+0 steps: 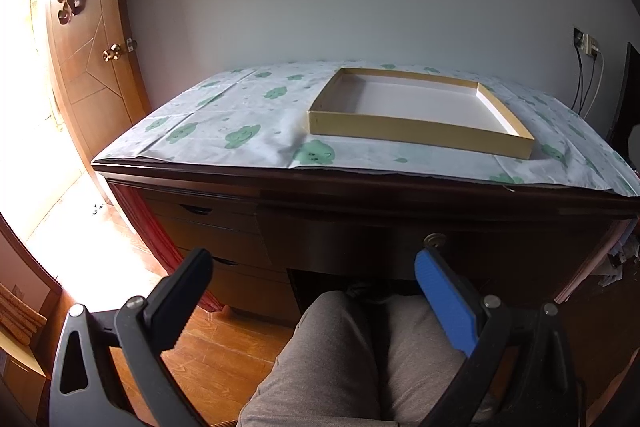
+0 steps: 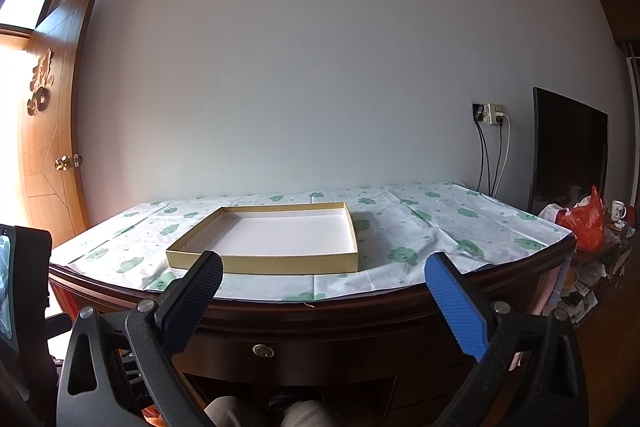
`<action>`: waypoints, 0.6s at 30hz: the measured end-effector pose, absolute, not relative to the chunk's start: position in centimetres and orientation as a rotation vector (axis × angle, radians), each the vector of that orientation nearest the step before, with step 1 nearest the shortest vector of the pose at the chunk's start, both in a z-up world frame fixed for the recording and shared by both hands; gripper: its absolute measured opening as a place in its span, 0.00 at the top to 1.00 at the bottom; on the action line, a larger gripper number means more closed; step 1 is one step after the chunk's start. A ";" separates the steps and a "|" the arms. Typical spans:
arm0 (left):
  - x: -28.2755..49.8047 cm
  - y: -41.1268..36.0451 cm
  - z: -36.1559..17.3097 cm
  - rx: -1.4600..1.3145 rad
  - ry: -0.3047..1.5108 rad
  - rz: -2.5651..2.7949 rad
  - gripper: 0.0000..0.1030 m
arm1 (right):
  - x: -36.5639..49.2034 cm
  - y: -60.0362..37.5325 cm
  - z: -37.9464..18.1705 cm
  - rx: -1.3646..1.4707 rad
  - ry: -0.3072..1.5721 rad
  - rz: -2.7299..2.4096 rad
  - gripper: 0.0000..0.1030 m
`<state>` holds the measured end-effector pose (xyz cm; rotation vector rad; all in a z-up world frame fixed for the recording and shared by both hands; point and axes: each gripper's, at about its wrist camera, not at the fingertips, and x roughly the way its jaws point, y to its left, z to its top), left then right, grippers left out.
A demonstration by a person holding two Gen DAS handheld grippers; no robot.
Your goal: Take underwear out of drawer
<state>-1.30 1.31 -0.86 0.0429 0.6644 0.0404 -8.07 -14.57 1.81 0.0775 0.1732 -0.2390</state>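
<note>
A dark wooden desk has a shut centre drawer with a round brass lock. No underwear shows in either view. My left gripper hangs open in front of the drawer, above a person's knees, with nothing between its fingers. My right gripper is also open and holds nothing, level with the desk's front edge. An empty shallow cardboard tray sits on the cloud-print cloth.
Smaller side drawers stack at the desk's left. A wooden door stands open at the left by a bright doorway. A black screen, wall sockets with cables and a red bag are at the right.
</note>
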 end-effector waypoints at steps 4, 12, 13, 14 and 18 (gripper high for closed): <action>-1.3 1.3 -0.9 0.043 0.664 0.040 0.00 | -8.1 -14.5 1.8 0.076 0.172 -0.239 0.01; -1.3 1.3 -0.9 0.043 0.666 0.040 0.00 | -8.1 -14.4 1.8 0.076 0.173 -0.238 0.01; -1.3 1.3 -0.9 0.042 0.666 0.041 0.00 | -8.1 -14.4 1.8 0.077 0.173 -0.239 0.01; -1.3 1.4 -0.9 0.042 0.667 0.041 0.00 | -8.1 -14.4 1.8 0.077 0.174 -0.238 0.01; -1.2 1.3 -1.1 0.040 0.672 0.042 0.00 | -8.0 -14.3 1.8 0.078 0.178 -0.237 0.01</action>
